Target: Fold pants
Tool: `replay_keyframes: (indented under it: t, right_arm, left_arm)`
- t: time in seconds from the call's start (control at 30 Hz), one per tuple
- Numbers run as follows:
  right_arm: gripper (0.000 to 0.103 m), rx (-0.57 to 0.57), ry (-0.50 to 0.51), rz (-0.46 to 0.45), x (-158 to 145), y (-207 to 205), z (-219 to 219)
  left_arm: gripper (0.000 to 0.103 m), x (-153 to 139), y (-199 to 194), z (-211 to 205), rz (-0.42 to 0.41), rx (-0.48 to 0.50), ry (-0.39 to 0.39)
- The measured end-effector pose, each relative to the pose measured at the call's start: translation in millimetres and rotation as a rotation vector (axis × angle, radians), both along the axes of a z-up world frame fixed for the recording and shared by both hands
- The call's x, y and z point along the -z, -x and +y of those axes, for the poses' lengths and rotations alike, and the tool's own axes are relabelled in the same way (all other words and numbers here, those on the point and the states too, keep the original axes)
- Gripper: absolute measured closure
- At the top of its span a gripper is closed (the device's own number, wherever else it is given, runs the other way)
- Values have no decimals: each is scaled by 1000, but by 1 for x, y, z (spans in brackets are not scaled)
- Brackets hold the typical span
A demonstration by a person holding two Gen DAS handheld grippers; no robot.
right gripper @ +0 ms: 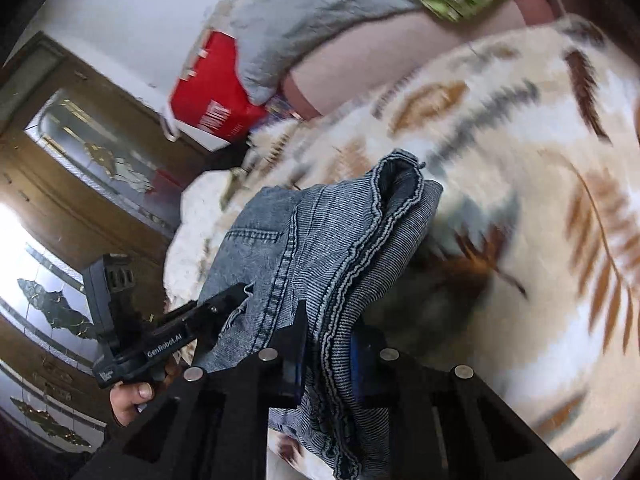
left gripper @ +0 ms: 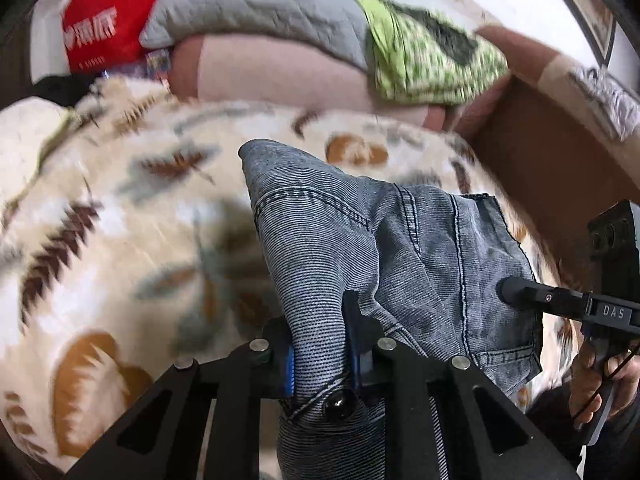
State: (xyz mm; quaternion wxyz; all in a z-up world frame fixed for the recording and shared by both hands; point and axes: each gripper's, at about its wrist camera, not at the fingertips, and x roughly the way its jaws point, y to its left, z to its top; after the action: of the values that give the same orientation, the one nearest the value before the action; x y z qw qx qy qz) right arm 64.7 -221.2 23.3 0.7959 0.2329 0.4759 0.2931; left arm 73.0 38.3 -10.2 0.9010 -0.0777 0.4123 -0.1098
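Both grippers are on the jeans (left gripper: 400,248) right now, denim bunched up and lifted over the leaf-print blanket (left gripper: 120,208). Left gripper (left gripper: 320,344) is clamped tight w/ a thick fold of ribbed denim squeezed between its 2 blue-padded fingers; dark metal button (left gripper: 340,404) sits just below the pinch, so that's the waistband end. Rest of the fabric fans up & to the right, pocket stitching showing.

Right gripper (right gripper: 326,344) has its own grip too: fingers closed down on a stack of layers, wavy hem edges (right gripper: 360,264) running up from the pinch to a folded bundle on top. From the left cam, the right gripper (left gripper: 516,292) comes in from the right edge w/ its tip pressed into the denim, person's hand (left gripper: 600,380) on the handle. From the right cam, the left gripper (right gripper: 224,304) pokes in at the jeans' left side, near a pocket.

Bkgd: grey quilted pillow (left gripper: 256,4), red bag (left gripper: 104,20) w/ white lettering, green patterned cloth (left gripper: 432,56), pink sheet (left gripper: 280,76). Brown cardboard box (left gripper: 540,152) at right. Wooden doors w/ glass panels (right gripper: 92,152) in the right cam. Lots of blur, so blanket detail is soft.
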Motion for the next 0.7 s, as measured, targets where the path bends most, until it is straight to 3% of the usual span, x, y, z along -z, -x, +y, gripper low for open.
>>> replay_keyframes:
  t: [0.17, 0.33, 0.47, 0.7]
  right_arm:
    - [85, -48, 10, -90, -36, -40, 38]
    - [85, -64, 16, -103, -44, -79, 73]
    - [85, -61, 34, -74, -24, -97, 88]
    - [85, -28, 111, -2, 33, -115, 88]
  left_arm:
    - [83, -33, -27, 35, -62, -37, -13]
    - [83, -35, -51, 59, -85, -61, -24]
    - [83, -14, -69, 67, -52, -62, -22]
    - [81, 48, -88, 64, 35, -53, -29]
